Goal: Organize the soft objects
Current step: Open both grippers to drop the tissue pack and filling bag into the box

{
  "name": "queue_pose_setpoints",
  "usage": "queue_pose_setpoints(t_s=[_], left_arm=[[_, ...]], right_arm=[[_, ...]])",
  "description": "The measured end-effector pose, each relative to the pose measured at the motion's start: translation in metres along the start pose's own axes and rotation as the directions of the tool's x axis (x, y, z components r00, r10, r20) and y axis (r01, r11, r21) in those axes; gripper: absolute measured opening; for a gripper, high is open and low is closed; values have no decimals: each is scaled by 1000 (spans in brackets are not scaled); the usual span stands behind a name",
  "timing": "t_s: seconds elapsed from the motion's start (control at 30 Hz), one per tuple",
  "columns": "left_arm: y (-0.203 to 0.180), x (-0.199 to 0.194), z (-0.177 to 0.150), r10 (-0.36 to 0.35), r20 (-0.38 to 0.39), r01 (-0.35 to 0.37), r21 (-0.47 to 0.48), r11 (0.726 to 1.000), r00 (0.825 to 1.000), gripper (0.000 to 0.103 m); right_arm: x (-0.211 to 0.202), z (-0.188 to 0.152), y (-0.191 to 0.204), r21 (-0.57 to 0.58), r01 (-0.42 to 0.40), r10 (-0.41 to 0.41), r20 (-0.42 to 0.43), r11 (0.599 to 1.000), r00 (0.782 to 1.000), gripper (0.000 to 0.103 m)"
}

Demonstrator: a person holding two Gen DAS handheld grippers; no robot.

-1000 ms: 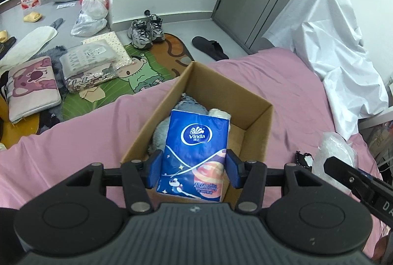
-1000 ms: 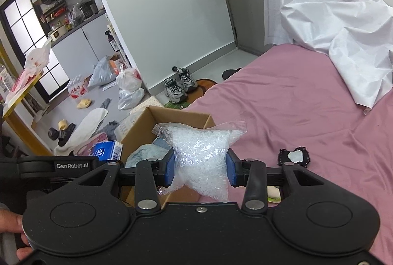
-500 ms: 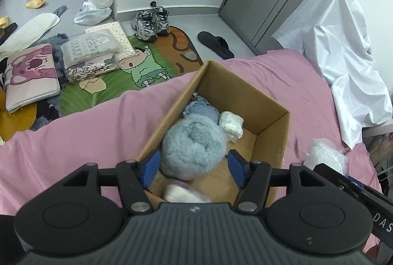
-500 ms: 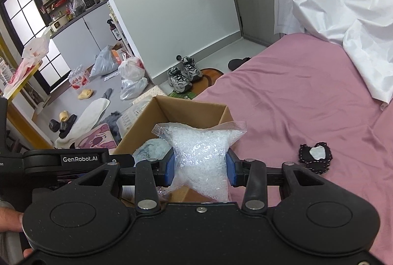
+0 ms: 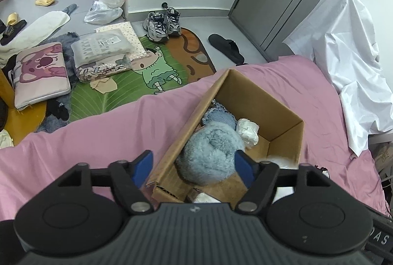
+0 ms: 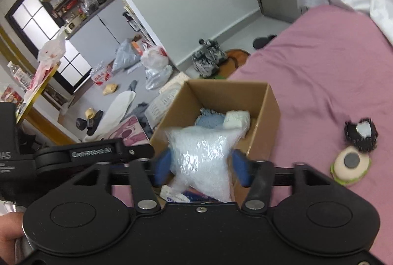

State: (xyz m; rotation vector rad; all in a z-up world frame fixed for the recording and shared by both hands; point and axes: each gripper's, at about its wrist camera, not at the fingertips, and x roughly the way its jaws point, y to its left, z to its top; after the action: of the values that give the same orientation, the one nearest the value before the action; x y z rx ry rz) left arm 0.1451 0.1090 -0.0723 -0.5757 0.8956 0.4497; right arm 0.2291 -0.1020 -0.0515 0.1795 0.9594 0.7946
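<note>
An open cardboard box (image 5: 286, 134) (image 6: 228, 93) stands on the pink bed. Inside lie a fluffy blue ball (image 5: 211, 154), a blue knit piece (image 6: 208, 121) and a white wad (image 5: 248, 130) (image 6: 237, 118). My left gripper (image 5: 194, 166) hangs over the box's near end, its jaws opening with nothing between them. My right gripper (image 6: 202, 168) is above the box too, jaws opening. A clear bag of white beads (image 6: 203, 157) sits blurred and loose between its pads. The blue tissue pack (image 6: 196, 193) lies in the box under that bag.
On the bed right of the box lie a black-and-white soft piece (image 6: 361, 133) and a round cream-and-green one (image 6: 351, 164). A white sheet (image 5: 351, 68) covers the bed's far end. The floor holds shoes (image 5: 163, 24), bags and a cartoon rug (image 5: 152, 68).
The left gripper let the tissue pack fall into the box and its jaws spread wider. The right gripper carried the bead bag over the box, then its jaws widened off the bag.
</note>
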Motion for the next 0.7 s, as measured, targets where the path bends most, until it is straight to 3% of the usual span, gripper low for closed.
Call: queue_pose_setpoints(t_s=[0.23,0.7], left_arm=[[-7,-4,0,6,-43,-4,43,999,999,93],[-45,-15,-14,-37,-50,44,160,986,998,100]], right_arm=[[-24,4,-22,77,77,-81,52,994,995,83],[-60,7,-49,88,156,-164,89,984,982,95]])
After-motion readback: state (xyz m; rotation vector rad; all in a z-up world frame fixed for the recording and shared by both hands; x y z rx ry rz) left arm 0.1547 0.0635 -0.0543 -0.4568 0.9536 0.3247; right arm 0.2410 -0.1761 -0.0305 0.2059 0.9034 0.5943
